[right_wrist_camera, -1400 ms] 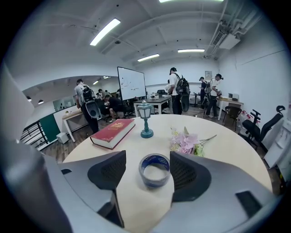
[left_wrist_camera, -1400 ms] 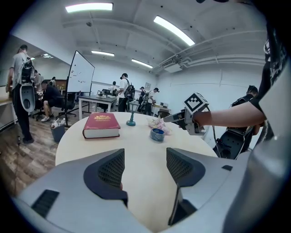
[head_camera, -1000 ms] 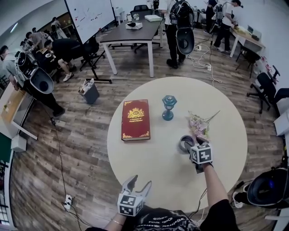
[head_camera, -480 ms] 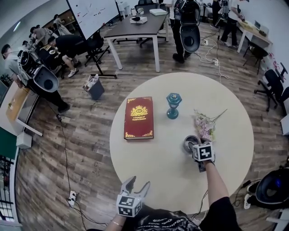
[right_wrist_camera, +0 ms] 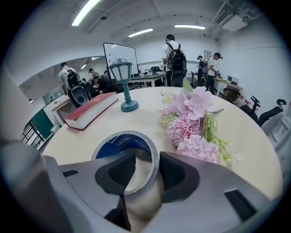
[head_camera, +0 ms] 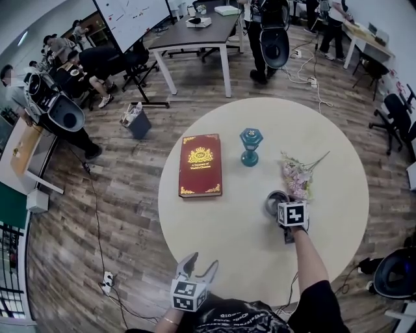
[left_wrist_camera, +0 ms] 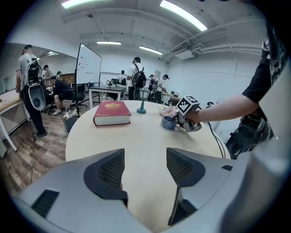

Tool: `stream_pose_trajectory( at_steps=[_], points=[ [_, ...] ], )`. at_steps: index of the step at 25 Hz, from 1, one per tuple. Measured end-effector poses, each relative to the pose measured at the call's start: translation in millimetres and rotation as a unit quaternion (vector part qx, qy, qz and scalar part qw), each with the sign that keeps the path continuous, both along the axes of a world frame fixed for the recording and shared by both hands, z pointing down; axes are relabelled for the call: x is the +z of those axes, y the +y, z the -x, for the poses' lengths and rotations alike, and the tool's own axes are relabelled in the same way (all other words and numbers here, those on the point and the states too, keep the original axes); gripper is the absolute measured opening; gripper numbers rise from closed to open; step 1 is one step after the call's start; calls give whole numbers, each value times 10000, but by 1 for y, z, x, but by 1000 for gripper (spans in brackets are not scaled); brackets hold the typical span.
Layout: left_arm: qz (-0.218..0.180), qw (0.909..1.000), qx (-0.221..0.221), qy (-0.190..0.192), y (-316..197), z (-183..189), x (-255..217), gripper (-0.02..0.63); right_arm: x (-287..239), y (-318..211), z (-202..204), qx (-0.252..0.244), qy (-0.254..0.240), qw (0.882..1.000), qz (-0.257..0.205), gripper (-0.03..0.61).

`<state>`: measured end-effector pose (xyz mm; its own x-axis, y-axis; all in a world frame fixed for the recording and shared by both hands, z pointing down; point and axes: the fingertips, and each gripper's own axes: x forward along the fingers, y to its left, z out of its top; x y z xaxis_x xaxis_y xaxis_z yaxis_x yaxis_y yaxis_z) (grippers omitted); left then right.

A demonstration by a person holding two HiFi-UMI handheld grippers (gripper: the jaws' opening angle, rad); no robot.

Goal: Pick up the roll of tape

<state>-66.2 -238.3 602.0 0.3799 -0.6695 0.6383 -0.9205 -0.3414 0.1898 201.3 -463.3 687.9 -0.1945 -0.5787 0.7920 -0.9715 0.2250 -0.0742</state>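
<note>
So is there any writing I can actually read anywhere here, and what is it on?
Nothing reads for certain.
Red book: gold lettering under a crest, too small.
Roll of tape: white print on its blue core, too blurred.
Whiteboard: marks too small.
Marker cubes: black-and-white patterns, no words.

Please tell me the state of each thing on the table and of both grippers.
Roll of tape: lying flat, wall between the right jaws.
Red book: closed, lying flat.
Blue lantern: upright.
Pink flowers: lying beside the tape.
Left gripper: open, empty.
Right gripper: jaws just closed onto the tape's wall.
</note>
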Motion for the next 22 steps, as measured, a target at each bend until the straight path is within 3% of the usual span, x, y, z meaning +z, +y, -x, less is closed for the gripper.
stream_pose_trajectory(
  at_steps=[5,14,22],
  points=[
    [-22,10000,20,13,-1,-1,0,311,-1,1,-3,134,303,9994,-44,89],
    [-126,9996,-131,222,-3,-3,-8,305,-24,9,5,-164,803,9954,-504,80],
    [-240,9992,-104,319,1,-3,-15,305,-67,14,10,-119,775,9904,-1139,75]
  ],
)
